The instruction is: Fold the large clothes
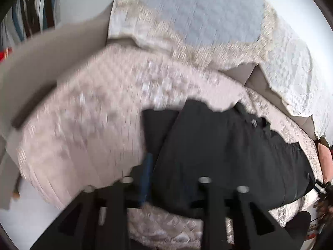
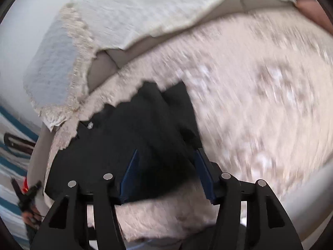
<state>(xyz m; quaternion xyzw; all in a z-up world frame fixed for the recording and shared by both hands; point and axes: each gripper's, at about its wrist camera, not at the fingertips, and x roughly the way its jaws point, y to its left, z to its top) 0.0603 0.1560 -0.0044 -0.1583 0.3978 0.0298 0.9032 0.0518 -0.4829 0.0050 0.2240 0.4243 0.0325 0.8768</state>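
Note:
A black garment lies partly folded on a pale pink patterned bed cover. In the left wrist view only one blue finger pad shows at the garment's left edge; the other finger is hidden against the black cloth, so my left gripper's state is unclear. In the right wrist view the same garment lies under my right gripper, which is open with its blue pads spread over the cloth's near right corner. The view is motion-blurred.
A white lace cover and a grey-blue pillow lie at the head of the bed. A beige headboard shows at left. The other hand-held gripper appears at the left edge of the right wrist view.

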